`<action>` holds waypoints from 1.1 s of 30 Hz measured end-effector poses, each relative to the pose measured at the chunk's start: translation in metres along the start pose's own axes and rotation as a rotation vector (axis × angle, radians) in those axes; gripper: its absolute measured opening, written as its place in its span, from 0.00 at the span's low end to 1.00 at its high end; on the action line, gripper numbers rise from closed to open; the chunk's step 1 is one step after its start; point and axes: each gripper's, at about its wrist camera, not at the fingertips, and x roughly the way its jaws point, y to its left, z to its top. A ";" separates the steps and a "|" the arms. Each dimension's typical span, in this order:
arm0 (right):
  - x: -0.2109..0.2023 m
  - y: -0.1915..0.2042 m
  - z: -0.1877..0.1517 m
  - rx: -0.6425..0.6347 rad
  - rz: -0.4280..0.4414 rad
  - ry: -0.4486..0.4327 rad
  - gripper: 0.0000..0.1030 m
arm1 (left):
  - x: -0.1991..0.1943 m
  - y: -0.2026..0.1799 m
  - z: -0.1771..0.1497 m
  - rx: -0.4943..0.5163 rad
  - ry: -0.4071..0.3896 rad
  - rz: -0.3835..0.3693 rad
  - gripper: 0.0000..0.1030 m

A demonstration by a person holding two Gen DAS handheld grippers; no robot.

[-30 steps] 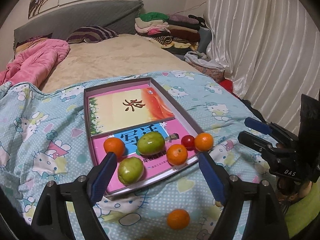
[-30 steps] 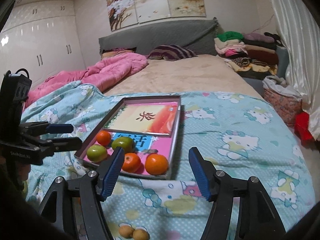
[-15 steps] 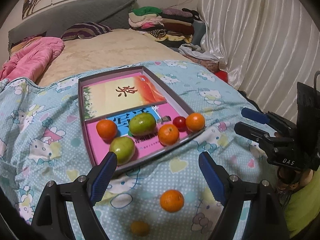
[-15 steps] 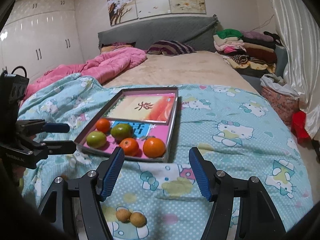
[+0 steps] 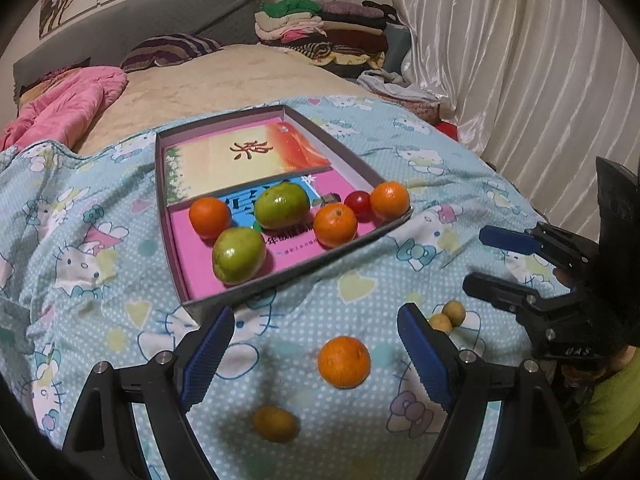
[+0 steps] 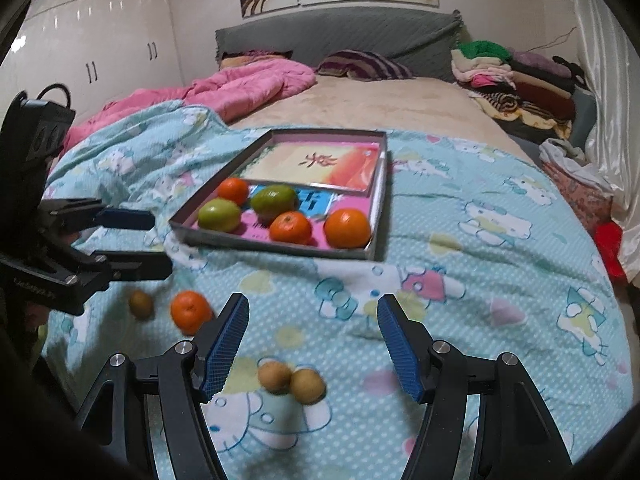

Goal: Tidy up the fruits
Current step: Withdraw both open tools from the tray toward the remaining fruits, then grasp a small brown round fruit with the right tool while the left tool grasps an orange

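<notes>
A shallow grey box [image 5: 362, 164] [image 6: 276, 243] lies on the blue quilt and holds three oranges, two green fruits [image 5: 239, 254] [image 6: 219, 214] and a small red fruit [image 5: 357, 201]. A loose orange [image 5: 344, 361] [image 6: 190, 311] lies on the quilt between my left gripper's open fingers, beyond the tips. A small brown fruit [image 5: 274, 423] [image 6: 140, 303] lies near it. Two small brown fruits [image 6: 291, 380] [image 5: 447, 317] lie between my right gripper's open fingers. My left gripper [image 5: 316, 354] [image 6: 140, 240] and my right gripper [image 6: 312, 344] [image 5: 484, 258] are both open and empty.
The box also holds a yellow-orange book [image 5: 244, 162] and a pink sheet [image 5: 288, 250]. A pink duvet [image 6: 240, 88] lies at the back left, folded clothes [image 6: 516, 76] at the back right, white curtains [image 5: 520, 60] to the right.
Both grippers have pulled back and tilted down from the box. The loose orange and the small brown fruits have come further into view between the fingers. Both grippers stay open.
</notes>
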 end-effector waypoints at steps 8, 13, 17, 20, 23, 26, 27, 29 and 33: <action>0.003 0.009 -0.017 -0.019 0.009 0.073 0.52 | 0.001 -0.010 -0.008 0.031 0.015 -0.001 0.81; 0.002 0.015 -0.024 -0.035 0.010 0.098 0.46 | 0.004 -0.016 -0.015 0.048 0.032 -0.001 0.81; -0.001 0.019 -0.028 -0.047 0.012 0.109 0.43 | 0.004 -0.019 -0.020 0.058 0.039 0.005 0.81; -0.001 0.021 -0.031 -0.052 0.004 0.119 0.40 | 0.005 -0.020 -0.023 0.061 0.045 0.006 0.81; 0.001 0.019 -0.033 -0.044 -0.014 0.140 0.35 | 0.008 -0.021 -0.025 0.067 0.054 0.007 0.81; 0.004 0.017 -0.036 -0.040 -0.023 0.173 0.27 | 0.010 -0.025 -0.027 0.077 0.061 0.004 0.81; 0.005 0.017 -0.037 -0.041 -0.025 0.181 0.26 | 0.011 -0.026 -0.027 0.079 0.064 0.003 0.81; 0.008 0.016 -0.039 -0.039 -0.029 0.194 0.25 | 0.013 -0.027 -0.028 0.084 0.073 -0.004 0.81; 0.012 0.014 -0.039 -0.035 -0.037 0.200 0.25 | 0.017 -0.029 -0.031 0.089 0.082 -0.005 0.81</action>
